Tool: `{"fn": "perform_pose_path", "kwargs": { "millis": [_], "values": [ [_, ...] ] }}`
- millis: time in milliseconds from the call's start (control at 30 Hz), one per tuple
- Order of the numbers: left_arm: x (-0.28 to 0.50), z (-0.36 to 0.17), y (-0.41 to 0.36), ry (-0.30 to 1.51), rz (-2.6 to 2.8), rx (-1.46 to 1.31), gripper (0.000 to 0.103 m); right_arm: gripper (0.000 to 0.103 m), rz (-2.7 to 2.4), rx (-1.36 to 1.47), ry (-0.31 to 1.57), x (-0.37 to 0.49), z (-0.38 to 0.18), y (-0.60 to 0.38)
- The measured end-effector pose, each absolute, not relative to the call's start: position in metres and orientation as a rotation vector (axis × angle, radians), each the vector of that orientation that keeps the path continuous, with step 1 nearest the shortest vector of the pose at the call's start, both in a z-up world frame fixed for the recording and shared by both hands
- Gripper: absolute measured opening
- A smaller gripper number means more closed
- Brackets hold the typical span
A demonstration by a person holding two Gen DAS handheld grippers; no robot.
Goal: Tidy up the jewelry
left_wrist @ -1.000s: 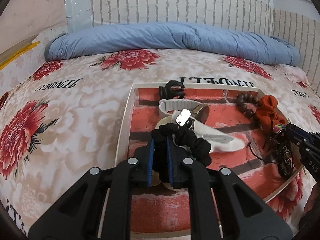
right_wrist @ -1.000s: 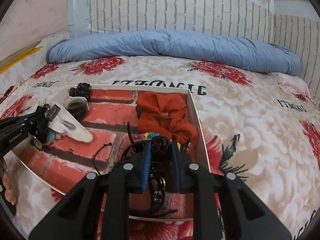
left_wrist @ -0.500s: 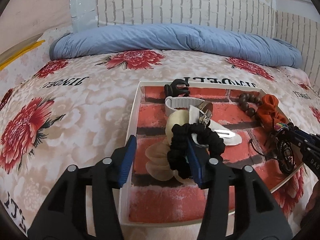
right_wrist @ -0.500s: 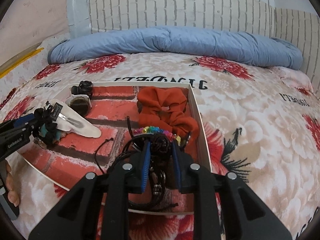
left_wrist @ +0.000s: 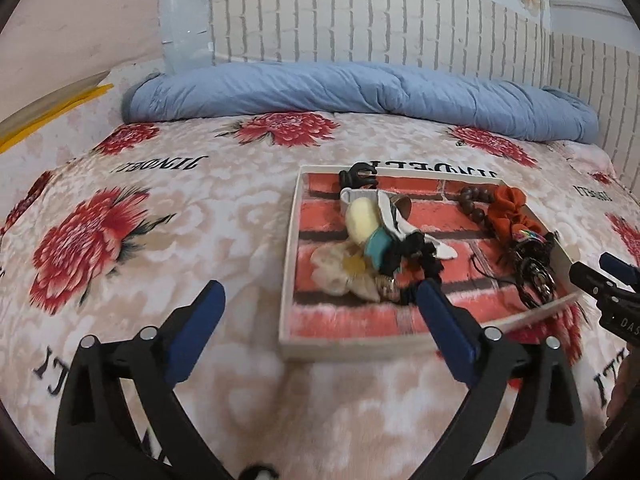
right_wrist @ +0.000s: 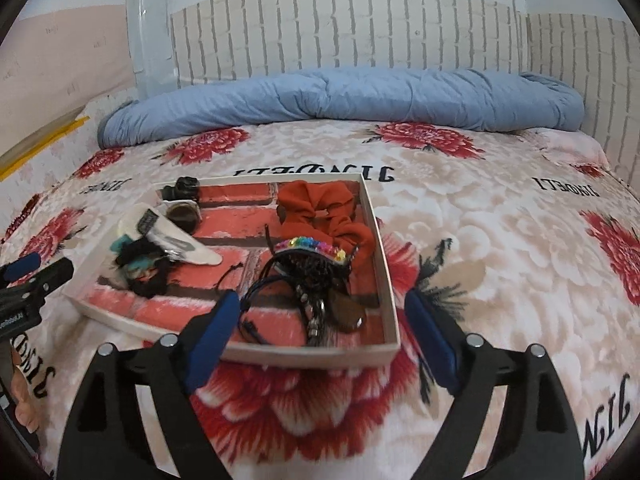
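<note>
A white tray (left_wrist: 289,248) with a brick-print floor lies on the bed; it also shows in the right wrist view (right_wrist: 386,280). It holds a black scrunchie (left_wrist: 416,254), a cream flower (left_wrist: 340,272), a white hair clip (right_wrist: 184,242), an orange scrunchie (right_wrist: 320,208), brown beads (left_wrist: 474,200) and a tangle of black bracelets (right_wrist: 304,284) with a rainbow piece. My left gripper (left_wrist: 318,306) is open and empty, just in front of the tray. My right gripper (right_wrist: 320,316) is open and empty at the tray's near right corner.
The bed has a floral cover (left_wrist: 120,240). A rolled blue blanket (left_wrist: 360,92) lies along the far side against the brick-pattern wall. A black claw clip (left_wrist: 358,174) sits at the tray's far edge.
Both grippers opened and drew back from the tray. The left let go of the black scrunchie; the right let go of the black bracelets. Both now lie in the tray.
</note>
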State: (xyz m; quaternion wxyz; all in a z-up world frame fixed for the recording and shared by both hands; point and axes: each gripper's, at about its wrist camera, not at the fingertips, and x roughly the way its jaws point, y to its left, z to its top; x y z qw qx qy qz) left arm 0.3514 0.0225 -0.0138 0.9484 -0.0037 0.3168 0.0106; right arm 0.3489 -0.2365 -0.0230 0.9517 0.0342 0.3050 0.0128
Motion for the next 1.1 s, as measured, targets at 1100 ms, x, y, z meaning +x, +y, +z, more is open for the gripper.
{"fn": "perform_pose_path", "kwargs": {
  "millis": [1100],
  "values": [
    [0.164,-0.013,0.017,0.38,0.061,0.022,0.098,0.099,0.009,0.008,0.324,0.159,-0.014,-0.218]
  ]
}}
